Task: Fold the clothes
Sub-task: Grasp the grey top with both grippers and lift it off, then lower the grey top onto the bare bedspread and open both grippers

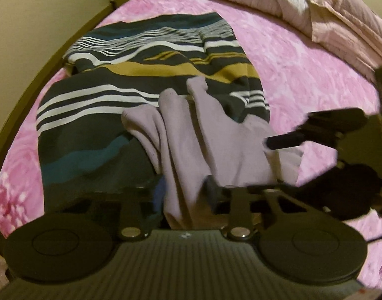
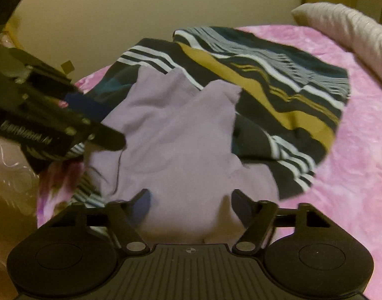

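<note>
A lilac garment (image 1: 203,137) hangs bunched between both grippers above a dark striped garment (image 1: 121,75) with white, mustard and teal bands, which lies spread on the pink bedspread (image 1: 303,75). My left gripper (image 1: 186,190) is shut on a gathered fold of the lilac cloth, which hides its fingertips. My right gripper (image 2: 191,200) holds another part of the lilac garment (image 2: 176,135), with cloth filling the gap between its fingers. Each gripper shows in the other's view: the right gripper (image 1: 286,137) on the right, the left gripper (image 2: 113,141) on the left.
Striped pillows and a pale pink duvet (image 1: 341,20) are piled at the head of the bed. A cream wall (image 2: 141,12) and a wooden bed frame (image 1: 28,95) run along the far side. Clear plastic packaging (image 2: 11,172) lies off the bed's edge.
</note>
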`<state>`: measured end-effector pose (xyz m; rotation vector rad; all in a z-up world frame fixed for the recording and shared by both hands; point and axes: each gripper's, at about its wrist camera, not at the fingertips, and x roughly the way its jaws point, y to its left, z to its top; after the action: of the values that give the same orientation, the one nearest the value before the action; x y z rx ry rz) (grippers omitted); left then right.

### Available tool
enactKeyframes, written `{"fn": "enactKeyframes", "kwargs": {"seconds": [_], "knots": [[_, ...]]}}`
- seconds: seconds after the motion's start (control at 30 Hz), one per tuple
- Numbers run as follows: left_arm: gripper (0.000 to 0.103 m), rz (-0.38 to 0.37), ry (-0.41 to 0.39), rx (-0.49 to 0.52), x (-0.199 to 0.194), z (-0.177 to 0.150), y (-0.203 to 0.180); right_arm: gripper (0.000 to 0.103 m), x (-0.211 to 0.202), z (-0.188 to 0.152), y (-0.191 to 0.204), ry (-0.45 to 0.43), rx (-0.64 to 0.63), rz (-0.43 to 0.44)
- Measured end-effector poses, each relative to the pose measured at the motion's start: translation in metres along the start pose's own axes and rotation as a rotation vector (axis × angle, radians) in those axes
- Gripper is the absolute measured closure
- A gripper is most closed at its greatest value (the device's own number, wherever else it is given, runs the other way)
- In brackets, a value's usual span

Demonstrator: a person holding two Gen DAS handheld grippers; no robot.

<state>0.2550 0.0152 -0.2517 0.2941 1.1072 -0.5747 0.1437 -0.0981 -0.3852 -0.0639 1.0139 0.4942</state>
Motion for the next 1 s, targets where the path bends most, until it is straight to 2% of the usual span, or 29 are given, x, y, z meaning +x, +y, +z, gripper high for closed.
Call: {"fn": "enactKeyframes", "kwargs": {"seconds": [0.03,0.07,0.1,0.23,0.37,0.47,0.57,0.73,0.8,0.87,0.93,0.97,1.0], "knots": [[0.097,-0.009,-0.002,0.003,-0.001,-0.001,0.001,0.064,0.006,0.002,-0.001,0.011,0.005,0.007],[0.098,-0.012,-0.007,0.002,-0.004,-0.001,0.001,0.079,0.007,0.003,0.000,0.013,0.007,0.003],[0.098,-0.020,-0.013,0.001,-0.008,-0.002,0.000,0.098,0.005,0.005,0.001,0.009,0.015,0.005],[0.099,-0.042,-0.044,0.026,-0.032,0.002,-0.014,0.100,-0.029,0.005,0.001,-0.011,0.077,-0.007],[0.099,-0.118,-0.089,0.091,-0.063,0.015,-0.059,0.100,-0.101,-0.013,-0.016,-0.083,0.211,-0.065],[0.099,-0.211,-0.133,0.162,-0.079,0.031,-0.116,0.100,-0.166,-0.042,-0.036,-0.130,0.305,-0.149],[0.099,-0.315,-0.204,0.235,-0.092,0.052,-0.191,0.100,-0.244,-0.081,-0.061,-0.184,0.355,-0.281],[0.099,-0.404,-0.376,0.373,-0.133,0.071,-0.316,0.100,-0.374,-0.138,-0.085,-0.320,0.329,-0.490],[0.099,-0.416,-0.438,0.425,-0.154,0.058,-0.362,0.100,-0.421,-0.167,-0.080,-0.379,0.275,-0.576],[0.098,-0.424,-0.456,0.455,-0.166,0.029,-0.401,0.100,-0.450,-0.200,-0.070,-0.408,0.250,-0.619],[0.093,-0.440,-0.416,0.472,-0.165,-0.010,-0.434,0.100,-0.468,-0.244,-0.059,-0.407,0.256,-0.630],[0.083,-0.443,-0.374,0.473,-0.161,-0.032,-0.448,0.100,-0.469,-0.269,-0.051,-0.386,0.272,-0.623],[0.078,-0.436,-0.299,0.473,-0.151,-0.056,-0.461,0.097,-0.467,-0.297,-0.046,-0.346,0.297,-0.597]]}}
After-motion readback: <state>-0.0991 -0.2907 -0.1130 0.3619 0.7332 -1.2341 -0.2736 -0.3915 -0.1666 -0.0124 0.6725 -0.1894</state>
